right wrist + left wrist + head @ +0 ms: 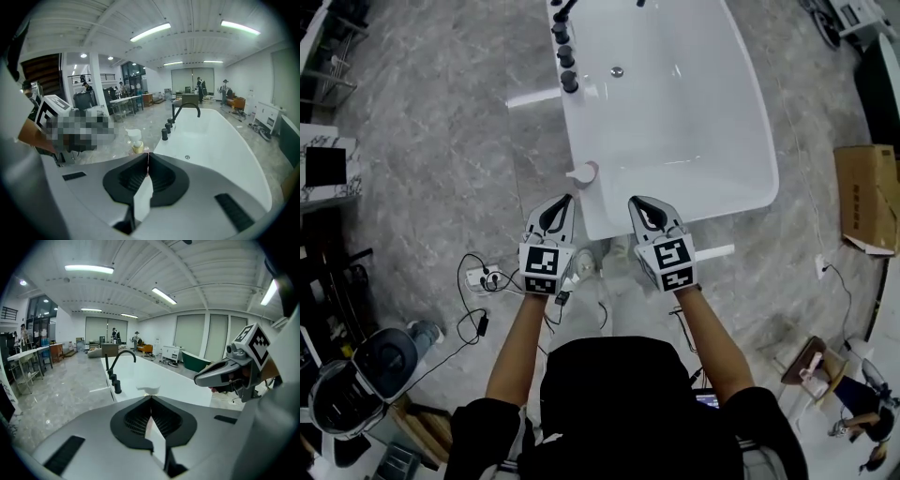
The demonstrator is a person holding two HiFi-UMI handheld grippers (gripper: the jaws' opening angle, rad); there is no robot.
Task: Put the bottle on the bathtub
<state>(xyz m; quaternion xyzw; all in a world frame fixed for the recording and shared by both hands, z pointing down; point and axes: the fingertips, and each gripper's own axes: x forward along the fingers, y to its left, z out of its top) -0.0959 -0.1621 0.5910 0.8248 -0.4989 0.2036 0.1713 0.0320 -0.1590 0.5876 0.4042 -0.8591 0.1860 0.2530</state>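
Grey marble floor [441,131] surrounds the white bathtub [703,192] at upper centre. The bottle [584,173] stands on its lower-left rim. Just below it, my left claw [566,200] and right claw [636,201] hover, pressed together, empty, arms outstretched.

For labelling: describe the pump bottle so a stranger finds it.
Find the big white oval bathtub on the grey floor. On its near left rim corner stands a small bottle with a white pump head, unlike the black tap knobs further along.
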